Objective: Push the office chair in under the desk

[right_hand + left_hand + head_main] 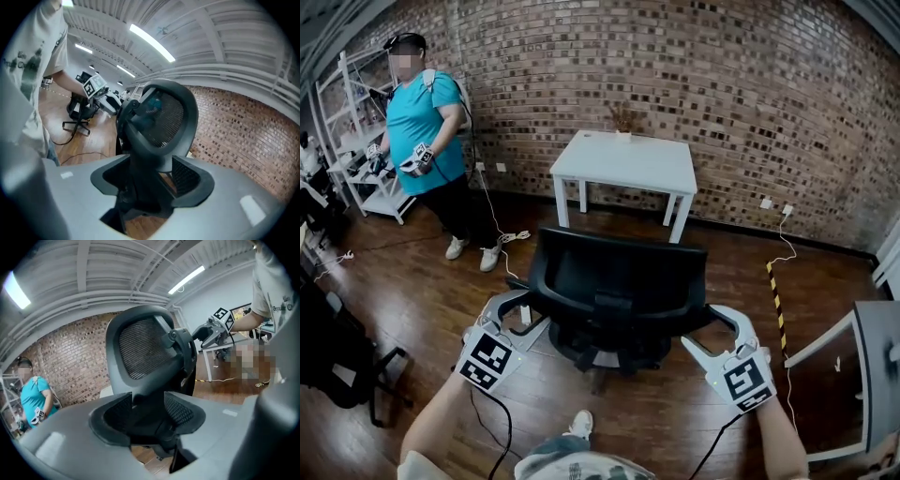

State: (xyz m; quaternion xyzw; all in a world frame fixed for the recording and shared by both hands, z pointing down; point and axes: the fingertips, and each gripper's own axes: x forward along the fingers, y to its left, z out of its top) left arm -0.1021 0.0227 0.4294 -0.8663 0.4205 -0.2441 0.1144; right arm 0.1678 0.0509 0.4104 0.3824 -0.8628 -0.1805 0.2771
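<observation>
Left tool (518, 309) and right tool (712, 330) flank mesh-backed chair (619, 272).

The dark wooden floor (412, 300) carries a white desk (623, 159) by the brick wall and the black office chair (619, 281) before it (well apart). A white cable (513, 236), a yellow-and-black strip (775, 300) and a white shelf (384, 208) also rest there.

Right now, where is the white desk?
In the head view the white desk stands top middle, against the brick wall, straight beyond the black office chair and right of the person in the teal shirt.
</observation>
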